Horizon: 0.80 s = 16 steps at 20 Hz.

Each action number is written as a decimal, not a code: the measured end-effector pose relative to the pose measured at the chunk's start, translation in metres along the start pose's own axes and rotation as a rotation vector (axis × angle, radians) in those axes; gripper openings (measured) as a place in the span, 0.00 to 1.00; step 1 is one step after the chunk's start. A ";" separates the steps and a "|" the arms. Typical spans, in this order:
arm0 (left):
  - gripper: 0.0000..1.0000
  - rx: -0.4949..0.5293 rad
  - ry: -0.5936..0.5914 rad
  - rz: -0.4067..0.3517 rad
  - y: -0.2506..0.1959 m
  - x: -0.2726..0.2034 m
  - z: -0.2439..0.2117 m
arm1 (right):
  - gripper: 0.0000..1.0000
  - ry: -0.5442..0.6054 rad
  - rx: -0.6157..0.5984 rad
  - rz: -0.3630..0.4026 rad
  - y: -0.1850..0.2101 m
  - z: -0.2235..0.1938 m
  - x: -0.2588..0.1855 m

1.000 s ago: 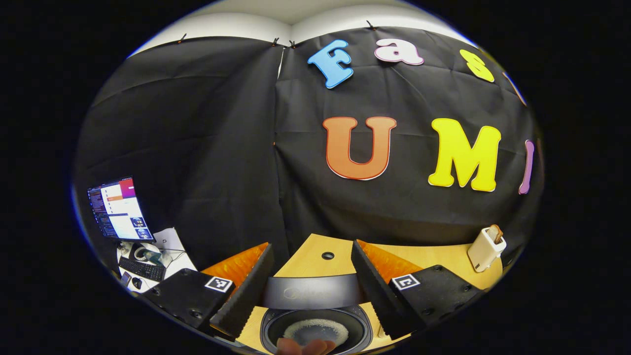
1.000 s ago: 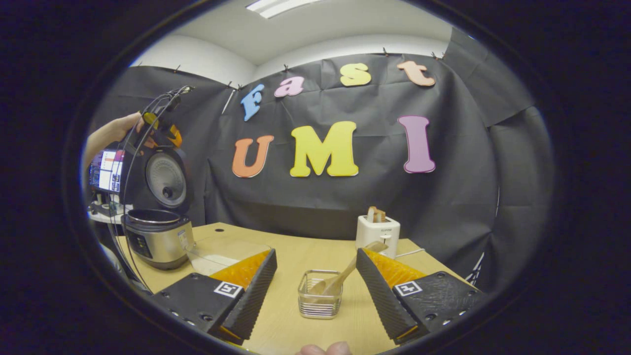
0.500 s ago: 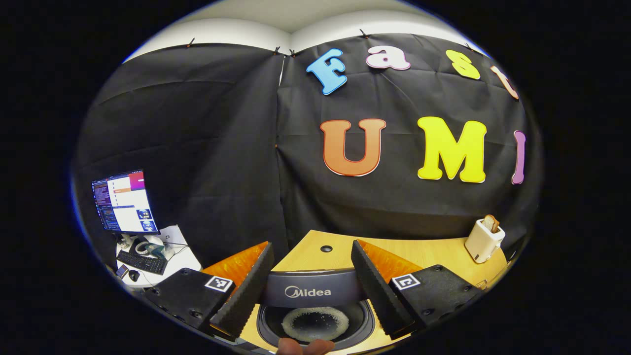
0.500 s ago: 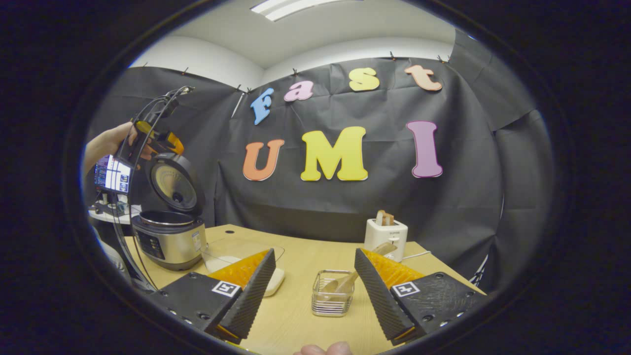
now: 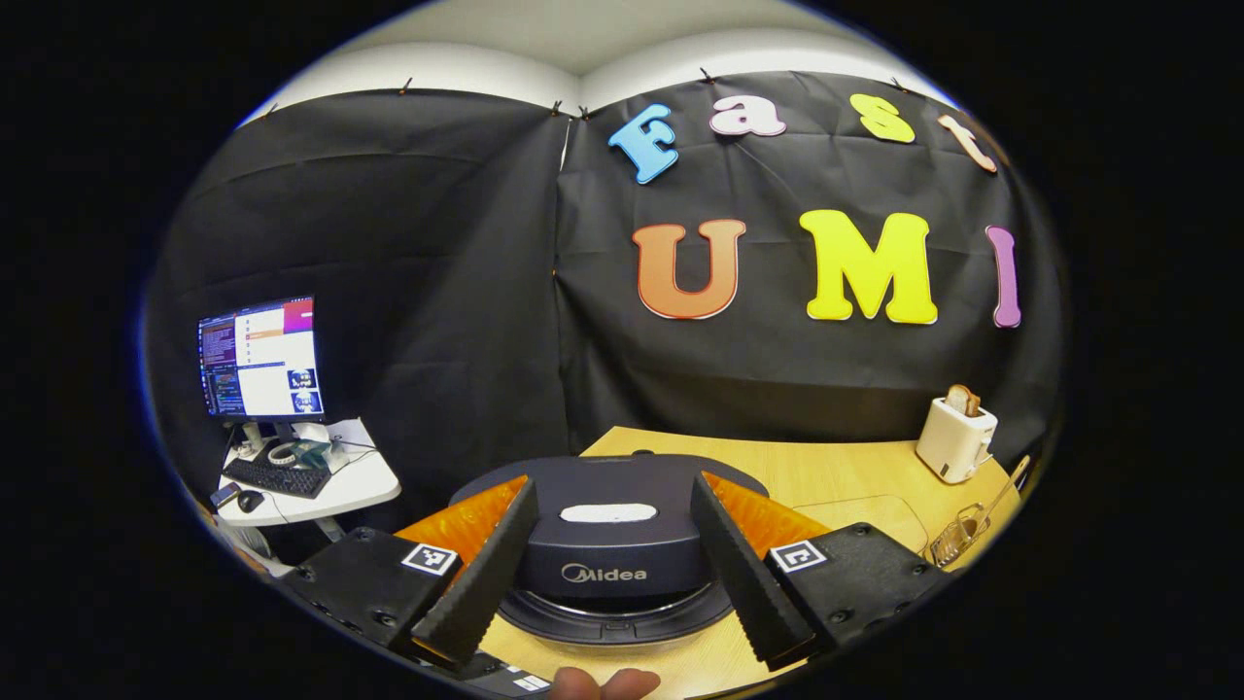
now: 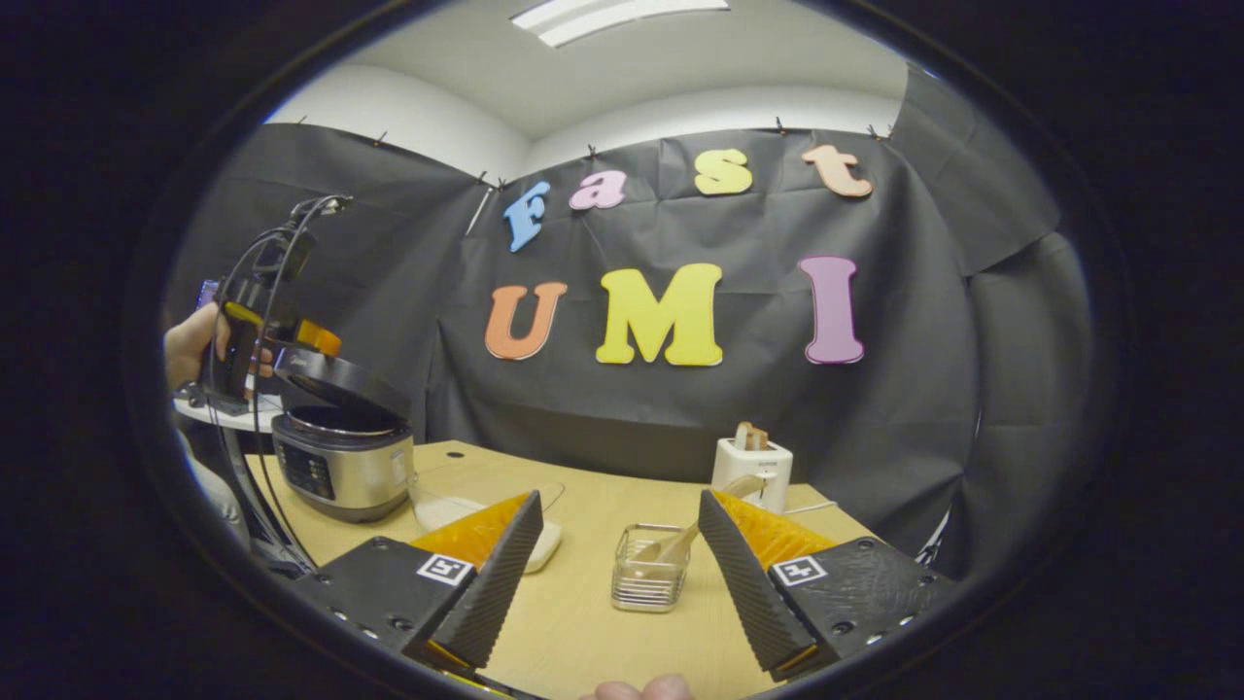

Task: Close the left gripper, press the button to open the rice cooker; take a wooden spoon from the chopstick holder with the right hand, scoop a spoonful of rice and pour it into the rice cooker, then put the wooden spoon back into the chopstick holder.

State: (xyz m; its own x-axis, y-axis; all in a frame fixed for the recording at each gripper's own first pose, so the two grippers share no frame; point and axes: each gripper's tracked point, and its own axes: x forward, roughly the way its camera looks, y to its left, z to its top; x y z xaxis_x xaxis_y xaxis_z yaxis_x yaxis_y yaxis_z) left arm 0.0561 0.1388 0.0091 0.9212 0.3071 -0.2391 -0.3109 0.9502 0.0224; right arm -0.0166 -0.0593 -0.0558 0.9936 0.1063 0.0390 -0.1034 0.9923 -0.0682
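The rice cooker (image 6: 340, 472) stands at the table's left end, its dark lid (image 6: 335, 374) tilted low over the pot with a gap still showing. In the right gripper view a hand (image 6: 190, 340) holds my left gripper (image 6: 255, 321) at the lid's raised edge. In the left gripper view the lid (image 5: 603, 559) lies just ahead, and my left gripper (image 5: 612, 481) is open with its fingers spread across the lid's front. My right gripper (image 6: 619, 498) is open and holds nothing. Ahead of it stands the clear chopstick holder (image 6: 649, 581) with the wooden spoon (image 6: 680, 540) leaning in it.
A clear container of rice (image 6: 457, 506) lies between the cooker and the holder. A white toaster (image 6: 750, 467) with bread stands at the table's back. Left of the table, a side table carries a monitor (image 5: 260, 358) and a keyboard.
The cooker's lid has swung down from upright to nearly flat over the pot, and my left gripper has come down with it. The right gripper has hardly moved.
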 end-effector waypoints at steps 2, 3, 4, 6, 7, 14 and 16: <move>1.00 -0.010 -0.015 0.010 -0.001 -0.003 -0.011 | 0.96 0.022 0.006 0.003 0.003 -0.006 0.000; 1.00 -0.008 -0.018 0.013 -0.001 -0.004 -0.016 | 0.96 0.029 0.012 0.009 0.005 -0.008 -0.001; 1.00 -0.003 -0.020 0.015 -0.002 -0.005 -0.023 | 0.96 0.029 0.014 0.016 0.008 -0.008 -0.001; 1.00 0.012 -0.017 0.016 -0.002 -0.006 -0.034 | 0.96 0.025 0.002 0.014 0.008 -0.007 0.000; 1.00 0.010 -0.011 0.015 -0.002 -0.008 -0.041 | 0.95 0.022 -0.002 0.013 0.009 -0.007 0.000; 1.00 -0.012 -0.038 0.010 -0.003 -0.008 -0.058 | 0.96 0.050 0.018 0.046 0.024 -0.018 0.009; 1.00 0.013 -0.056 0.009 -0.003 -0.010 -0.058 | 0.96 0.050 0.027 0.055 0.030 -0.022 0.013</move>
State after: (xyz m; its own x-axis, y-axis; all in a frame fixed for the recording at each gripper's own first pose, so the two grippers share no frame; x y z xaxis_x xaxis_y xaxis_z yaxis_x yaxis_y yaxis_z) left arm 0.0344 0.1298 -0.0444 0.9301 0.3177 -0.1842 -0.3165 0.9479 0.0367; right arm -0.0063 -0.0298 -0.0789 0.9873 0.1580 -0.0138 -0.1584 0.9865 -0.0417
